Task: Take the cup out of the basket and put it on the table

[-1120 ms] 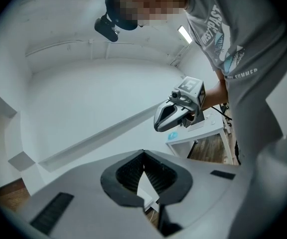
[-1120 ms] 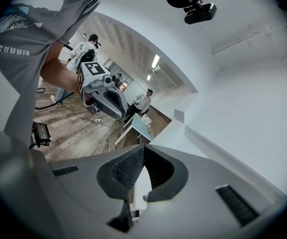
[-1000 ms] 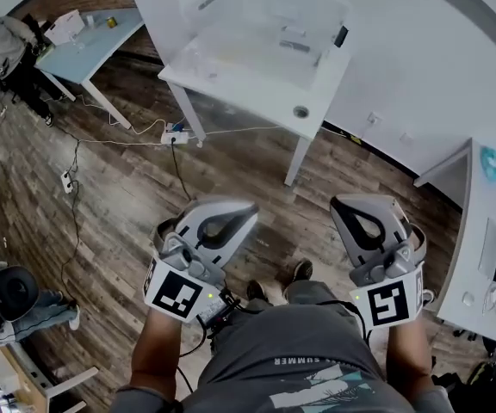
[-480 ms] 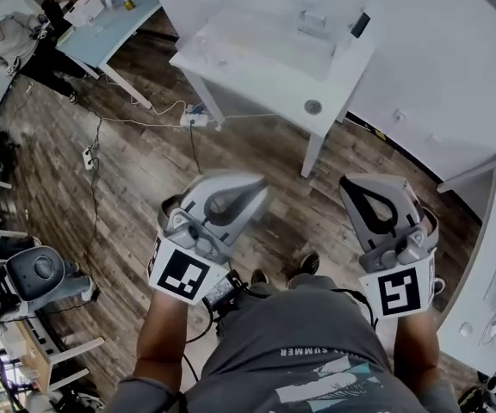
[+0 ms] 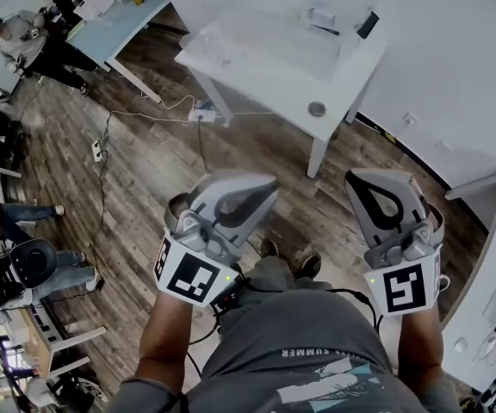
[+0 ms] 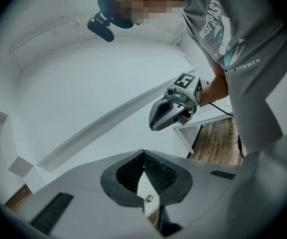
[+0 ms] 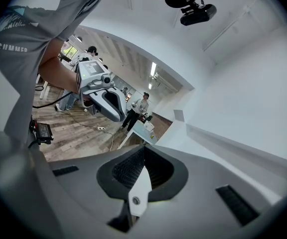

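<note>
A clear plastic basket [image 5: 274, 20] stands on a white table [image 5: 257, 71] across the wooden floor, at the top of the head view. A small pale object [image 5: 321, 15] lies inside it; I cannot tell whether it is the cup. Both grippers are held at waist height, well short of the table. My left gripper [image 5: 261, 185] is shut with nothing between its pads, its jaws meeting at the centre of the left gripper view [image 6: 144, 154]. My right gripper [image 5: 370, 179] is likewise shut and empty [image 7: 144, 149].
A power strip [image 5: 201, 114] and cables lie on the floor by the table's legs. A light blue table [image 5: 119, 15] and a person [image 5: 24, 33] are at the far left. An office chair [image 5: 24, 269] is at the left, another white desk [image 5: 489, 291] at the right.
The white table has slid up and to the right in the head view, and more of the floor at the left shows. Both grippers stay shut and empty at waist height.
</note>
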`<action>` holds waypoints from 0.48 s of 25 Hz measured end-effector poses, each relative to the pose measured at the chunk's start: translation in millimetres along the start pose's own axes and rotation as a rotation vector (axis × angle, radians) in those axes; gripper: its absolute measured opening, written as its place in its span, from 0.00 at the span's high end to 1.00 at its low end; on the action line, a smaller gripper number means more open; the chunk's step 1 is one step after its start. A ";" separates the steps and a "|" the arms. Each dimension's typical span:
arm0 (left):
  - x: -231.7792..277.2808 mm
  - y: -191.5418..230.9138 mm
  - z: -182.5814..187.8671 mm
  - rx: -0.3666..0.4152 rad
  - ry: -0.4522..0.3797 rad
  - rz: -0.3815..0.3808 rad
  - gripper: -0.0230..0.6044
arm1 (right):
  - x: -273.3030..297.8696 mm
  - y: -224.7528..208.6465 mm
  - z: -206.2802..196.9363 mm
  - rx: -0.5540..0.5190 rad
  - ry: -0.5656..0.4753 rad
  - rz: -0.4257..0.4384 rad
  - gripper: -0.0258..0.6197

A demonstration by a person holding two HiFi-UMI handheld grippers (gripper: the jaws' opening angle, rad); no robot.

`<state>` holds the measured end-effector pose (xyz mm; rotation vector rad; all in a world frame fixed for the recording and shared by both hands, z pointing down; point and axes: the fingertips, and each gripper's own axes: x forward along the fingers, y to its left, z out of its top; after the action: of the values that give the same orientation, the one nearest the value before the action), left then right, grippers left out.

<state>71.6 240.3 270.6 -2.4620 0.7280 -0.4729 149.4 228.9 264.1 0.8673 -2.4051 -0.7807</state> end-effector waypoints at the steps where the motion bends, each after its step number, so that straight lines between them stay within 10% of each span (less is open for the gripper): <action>1: 0.5 2.5 -3.1 0.002 0.000 0.000 0.95 | 3.9 -0.2 -1.4 -0.002 0.005 0.002 0.94; 12: -4.8 56.5 -44.1 0.043 -0.041 0.029 0.95 | 59.2 -13.1 14.2 -0.073 0.066 -0.007 0.94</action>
<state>25.0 185.7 272.8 -2.4103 0.7286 -0.4213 105.6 185.0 258.7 0.8601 -2.3025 -0.8239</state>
